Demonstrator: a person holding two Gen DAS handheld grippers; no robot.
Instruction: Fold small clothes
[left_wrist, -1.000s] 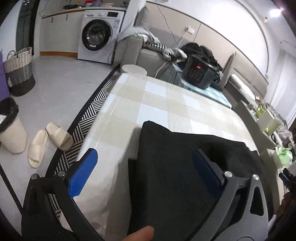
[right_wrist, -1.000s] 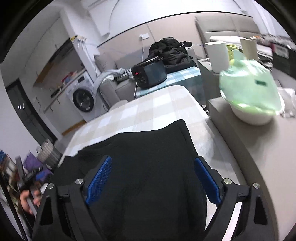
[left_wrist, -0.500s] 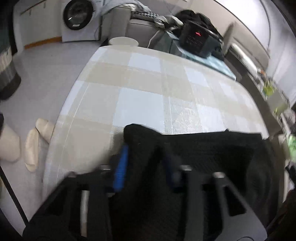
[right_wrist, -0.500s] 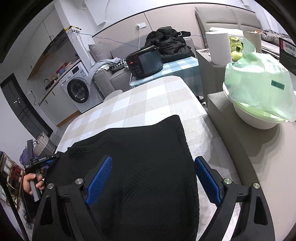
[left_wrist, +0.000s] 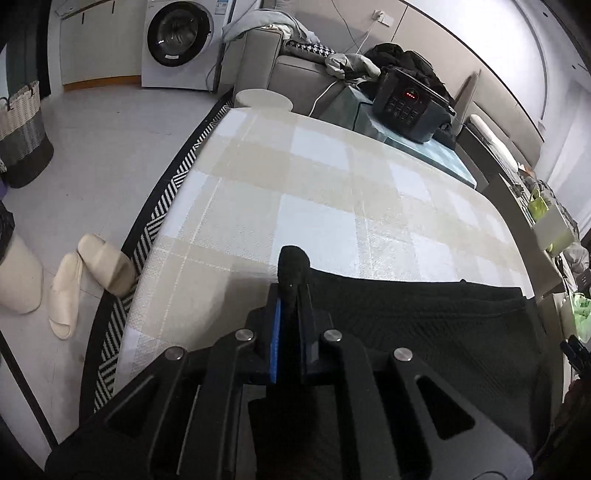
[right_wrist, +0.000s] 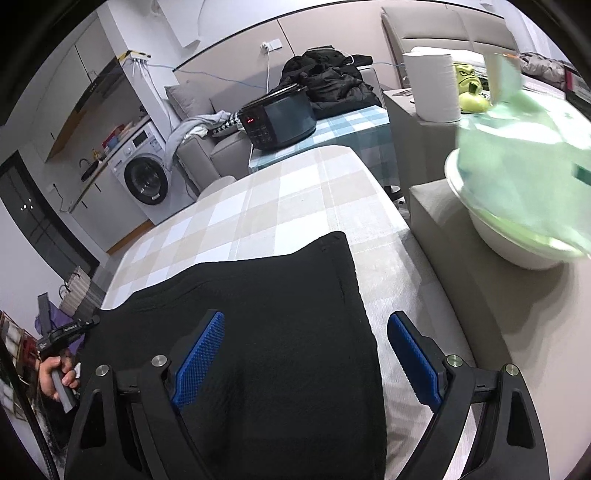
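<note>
Garment: a black knit garment (right_wrist: 266, 332) lies spread on my table, covering the near part of it; its far edge runs across both views, and one corner reaches toward the table's right side (left_wrist: 424, 325).
Pinched corner: a small fold of the black knit sticks up past the fingertips of my left gripper (left_wrist: 290, 295), lifted a little off the cloth below.
Left gripper: my fingers are pressed together with the blue pads nearly meeting, clamped on that corner at the garment's left edge.
Right gripper: my right gripper (right_wrist: 306, 354) hangs over the garment with its blue pads spread wide, one above the black knit, the other above bare tablecloth just past the garment's right edge; I hold nothing there.
Left hand: in the right wrist view I see my hand (right_wrist: 55, 376) wrapped around the left gripper's handle at the table's left side.
Table: a beige, white and pale blue checked tablecloth (left_wrist: 332, 192) covers it; the far half is bare cloth.
Right of the table: a white bowl (right_wrist: 517, 240) with a pale green plastic bag, blurred, on a grey surface.
Beyond the table: a black cooker (left_wrist: 406, 105) with red lights on a blue checked cloth.
Farther back: a grey sofa with clothes piled on it, and a washing machine (left_wrist: 177, 40).
Floor, left: a pair of cream slippers (left_wrist: 85, 273) beside a striped rug edge.
</note>
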